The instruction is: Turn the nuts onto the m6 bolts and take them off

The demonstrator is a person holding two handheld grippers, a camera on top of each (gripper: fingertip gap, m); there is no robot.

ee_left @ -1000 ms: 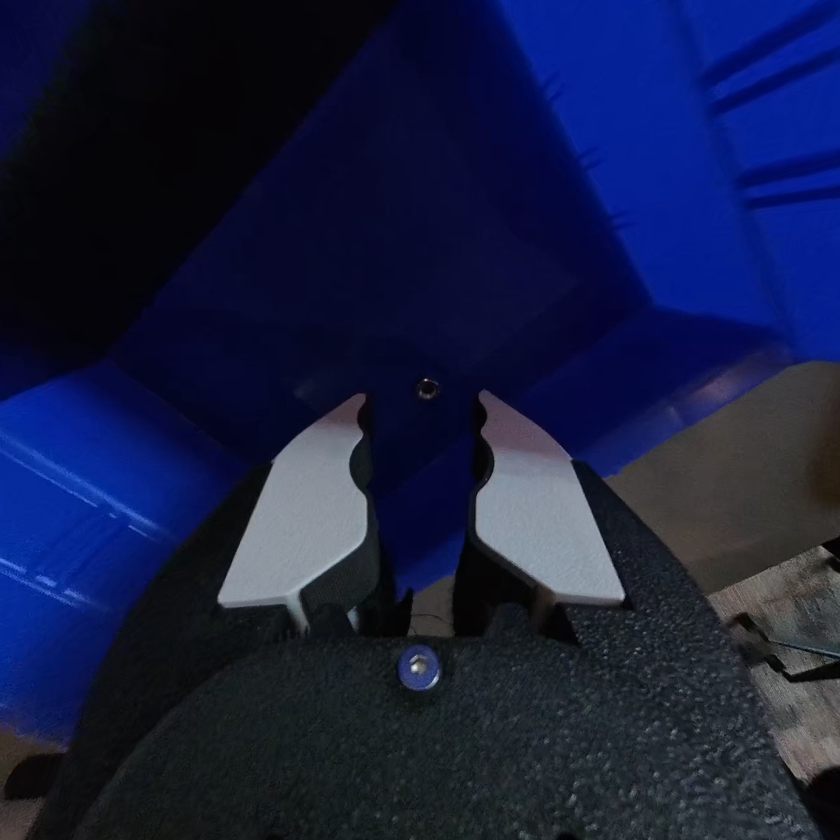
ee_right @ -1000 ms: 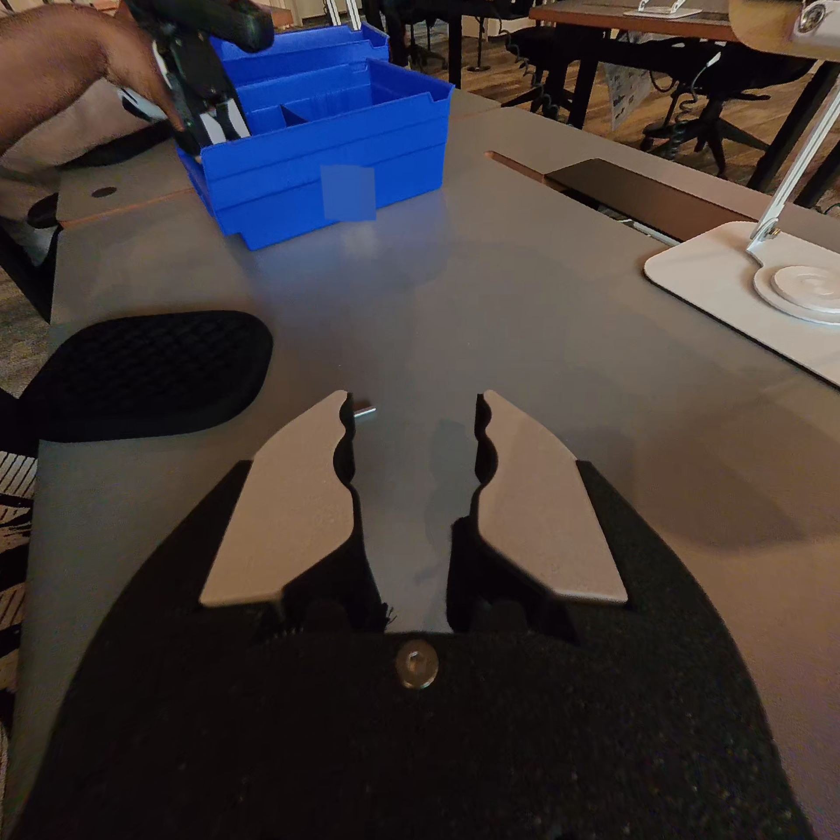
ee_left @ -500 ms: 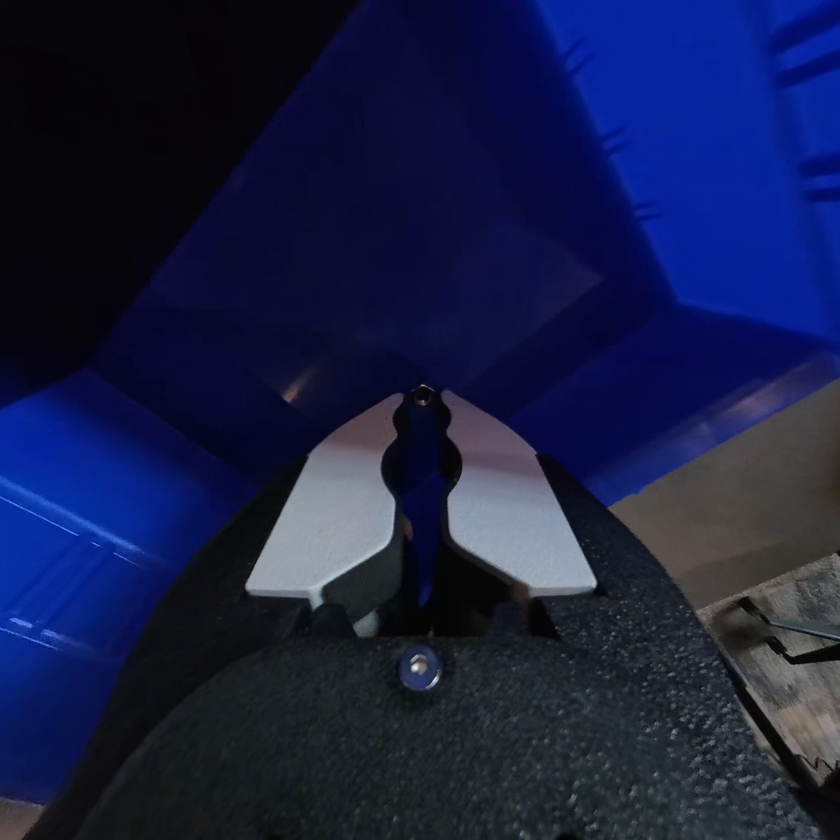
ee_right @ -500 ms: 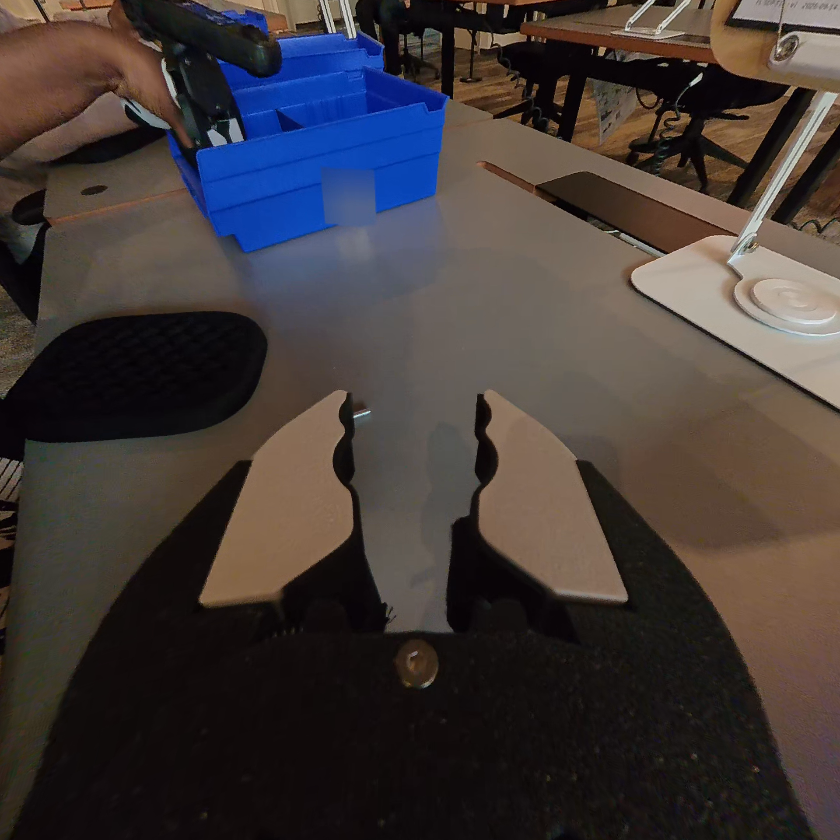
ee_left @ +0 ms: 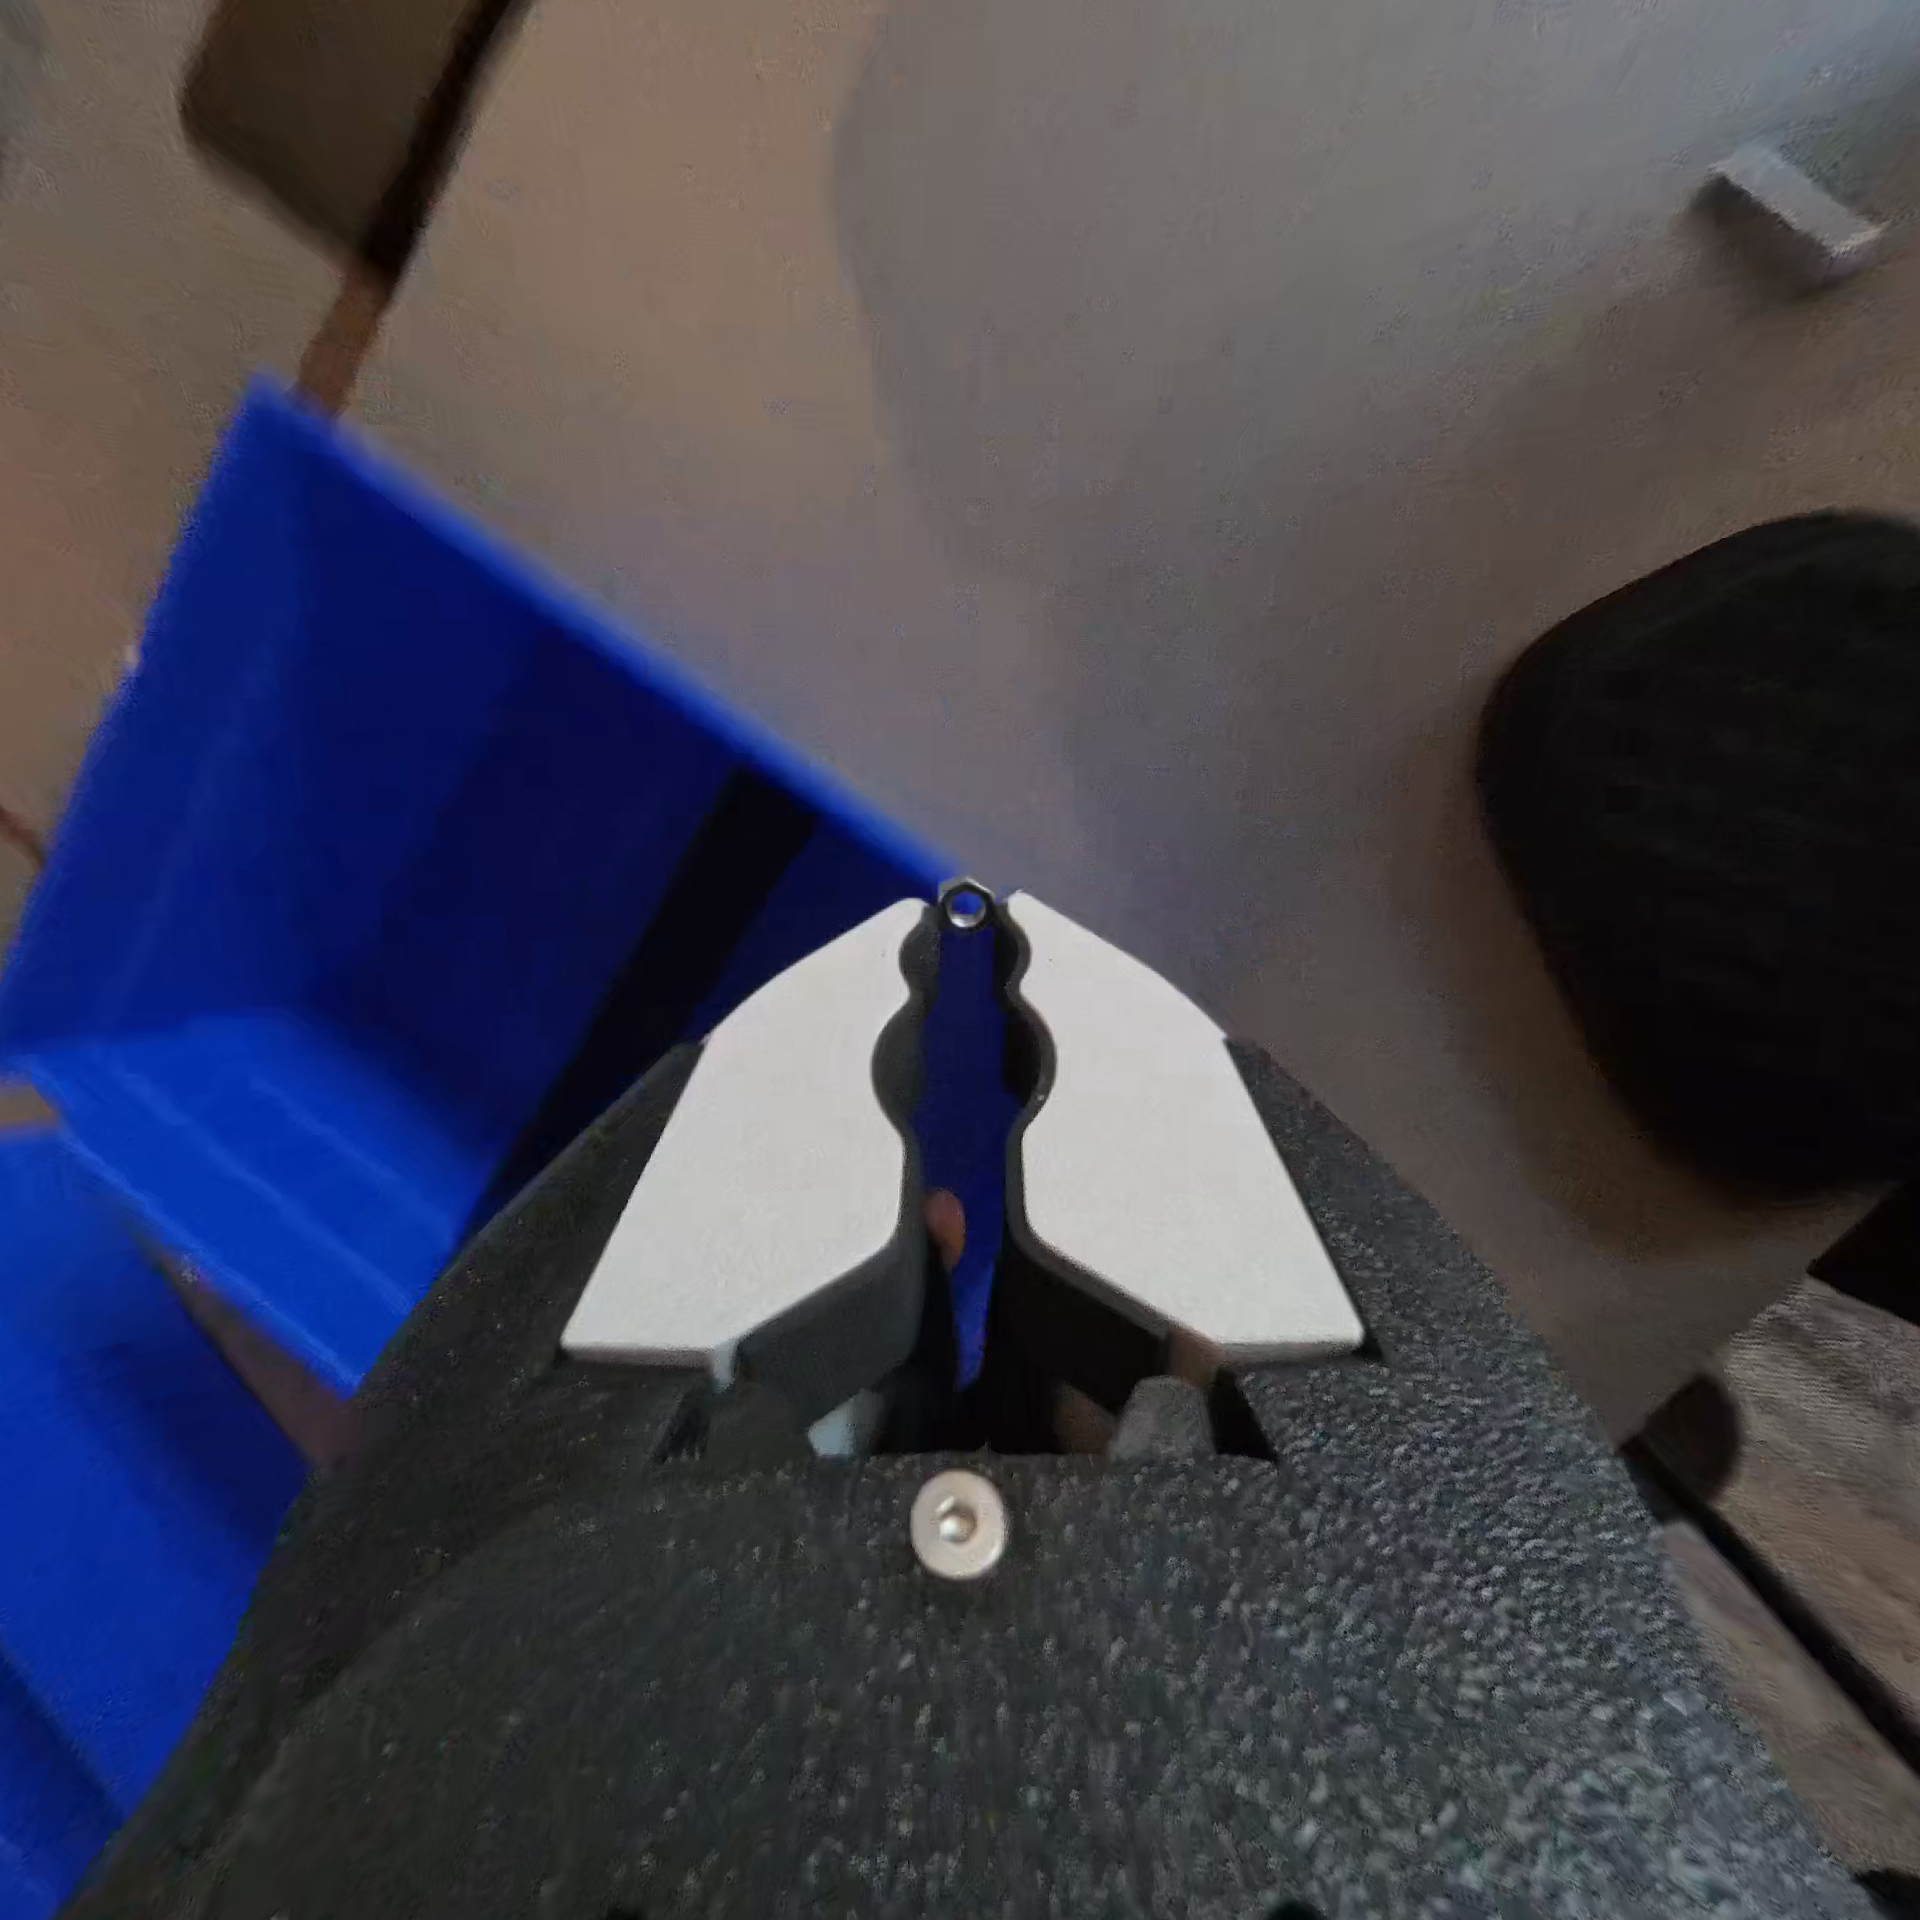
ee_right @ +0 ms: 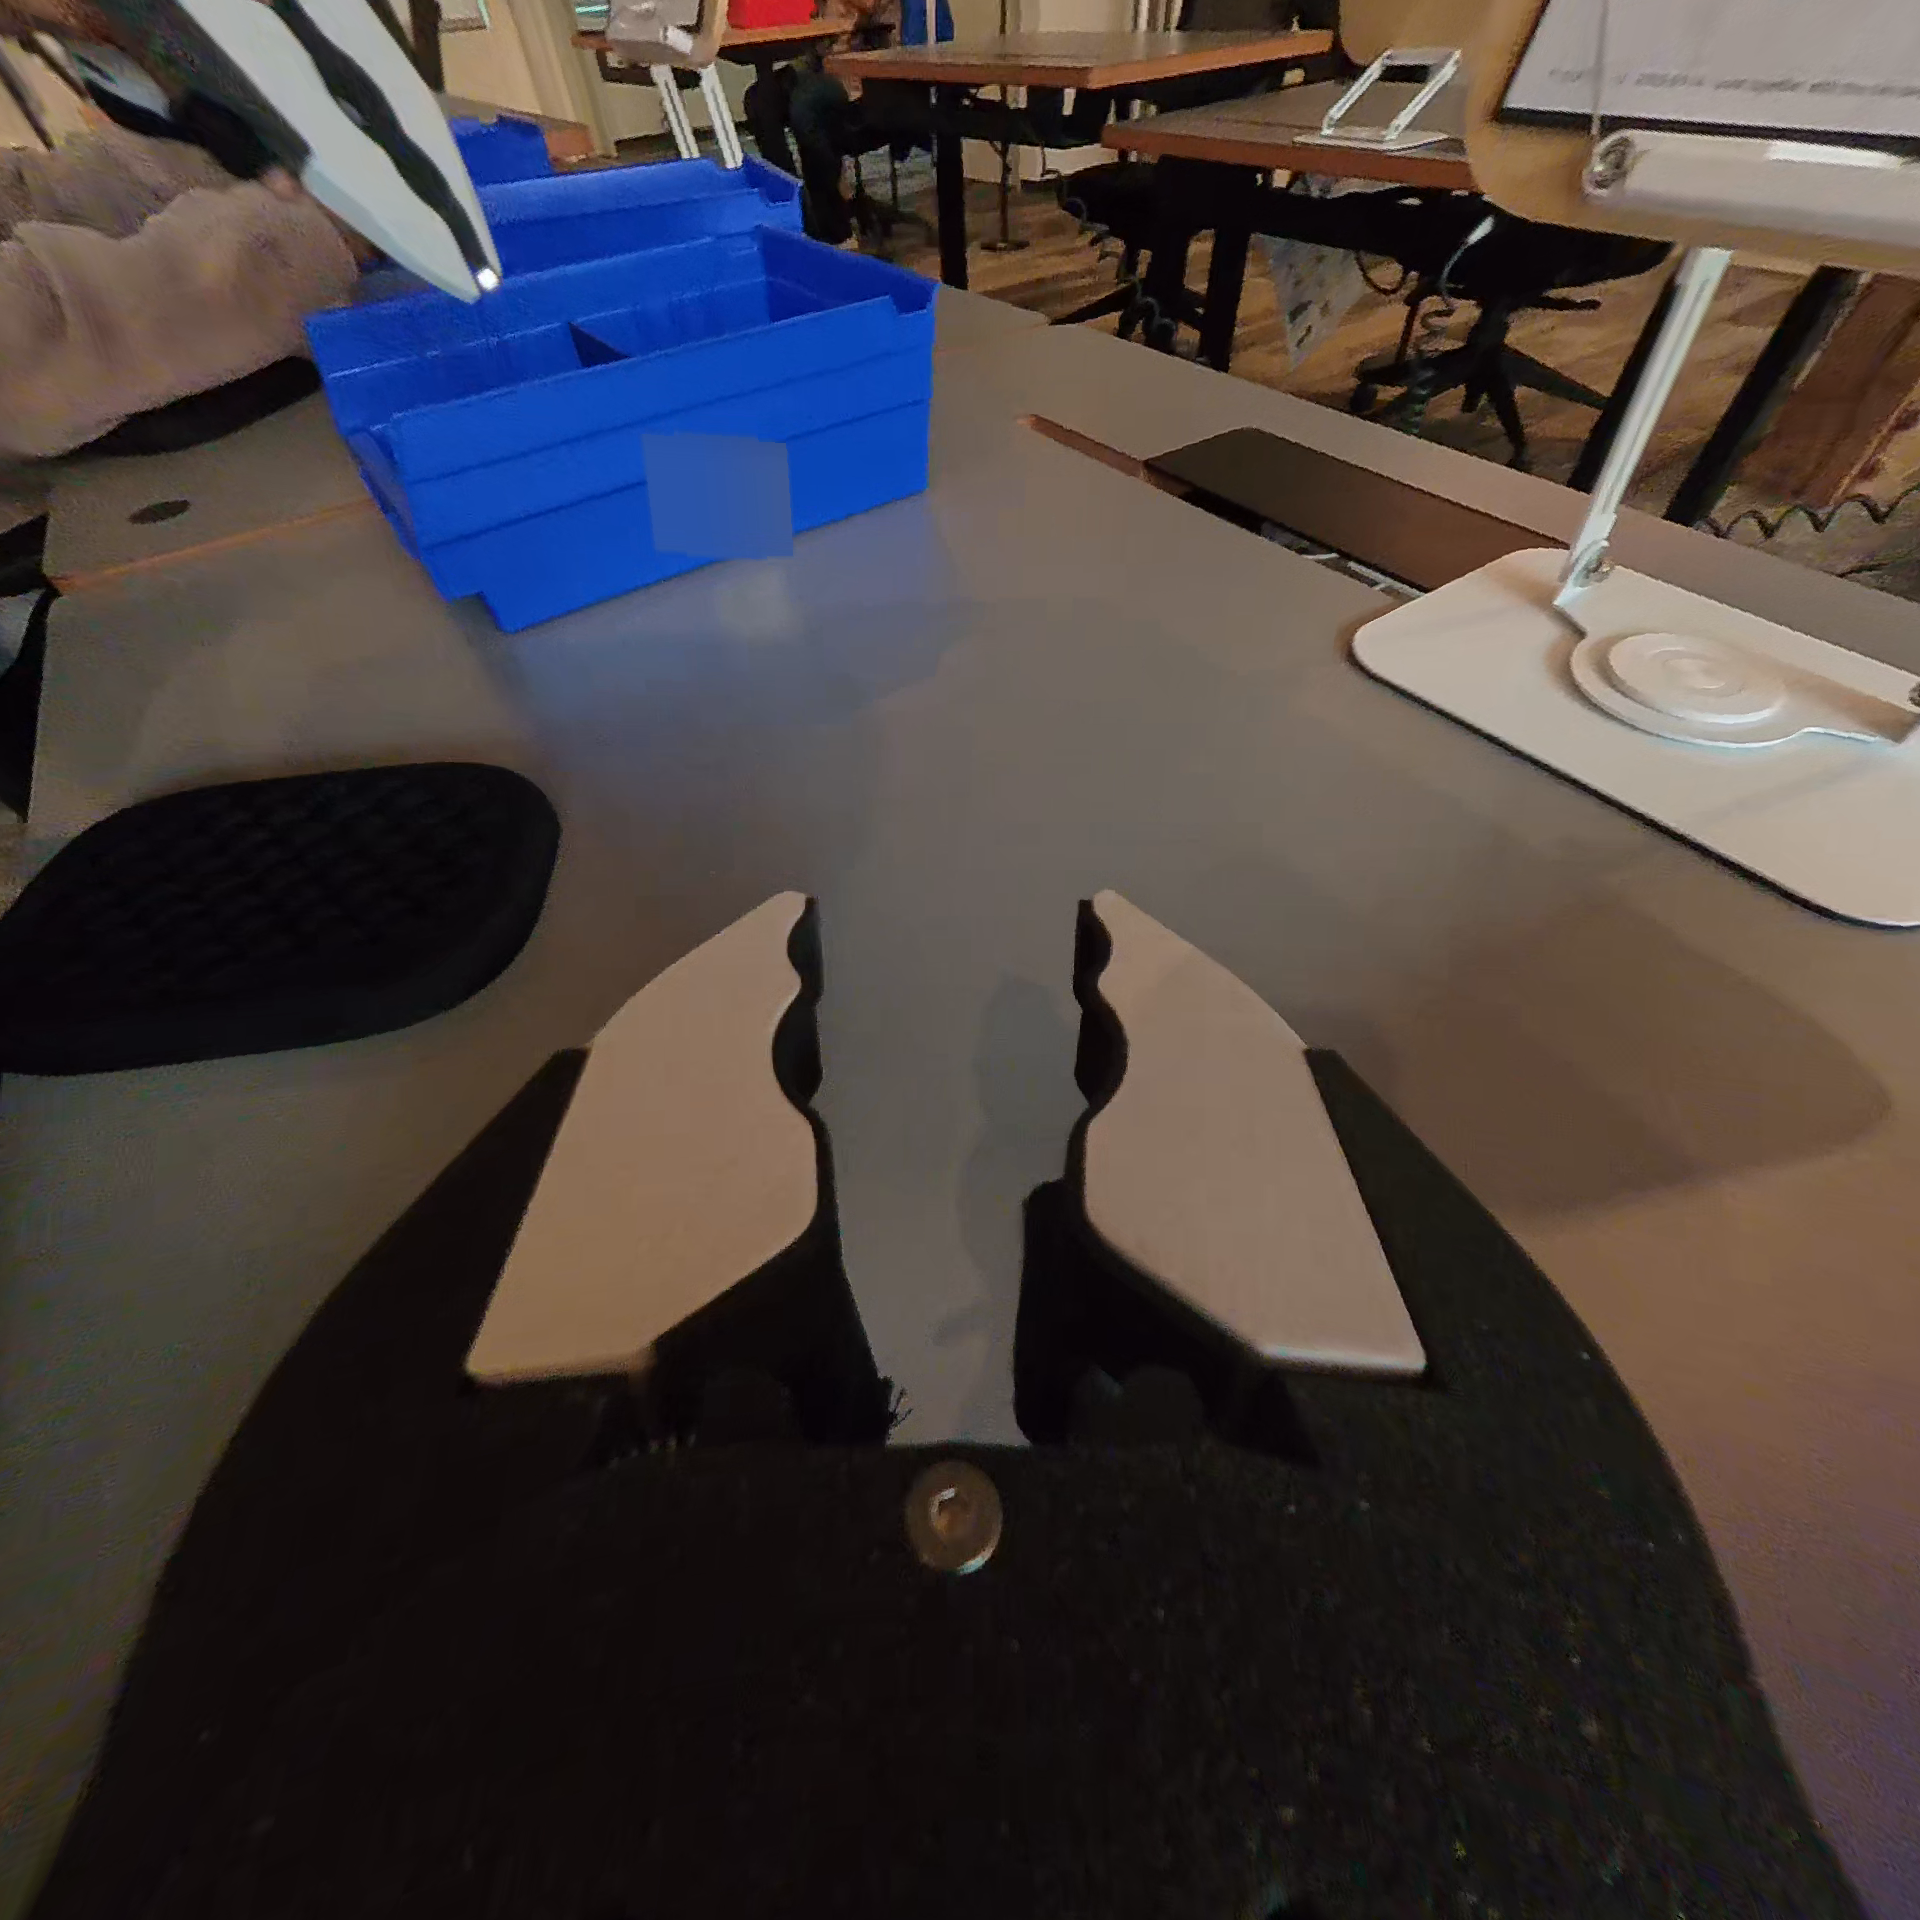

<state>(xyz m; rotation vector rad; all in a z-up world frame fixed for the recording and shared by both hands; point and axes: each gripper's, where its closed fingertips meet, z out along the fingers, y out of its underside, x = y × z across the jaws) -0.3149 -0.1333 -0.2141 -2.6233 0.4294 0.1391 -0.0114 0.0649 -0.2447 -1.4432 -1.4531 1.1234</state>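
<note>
My left gripper (ee_left: 964, 914) is shut on a small dark hex nut (ee_left: 964, 906), pinched at the very fingertips with its hole facing the camera. It is held above the near edge of the blue divided bin (ee_left: 312, 883). The right wrist view shows this gripper (ee_right: 473, 272) at the top left, above the bin (ee_right: 623, 416), with a shiny speck (ee_right: 486, 275) at its tip. My right gripper (ee_right: 943, 914) is open and empty, low over the grey table (ee_right: 1039, 727). No bolt shows in either view.
A black mesh pad (ee_right: 260, 904) lies at the table's left edge and also shows in the left wrist view (ee_left: 1714, 883). A white lamp base (ee_right: 1662, 727) stands at the right. A dark slot (ee_right: 1330, 499) runs across the table behind it. Chairs and other tables stand beyond. The grippers' ends are close to 35 centimetres from one another.
My left gripper closed on the nut inside the blue bin, then lifted it out and swung over the bin's edge. The small bolt end beside my right gripper's left fingertip no longer shows.
</note>
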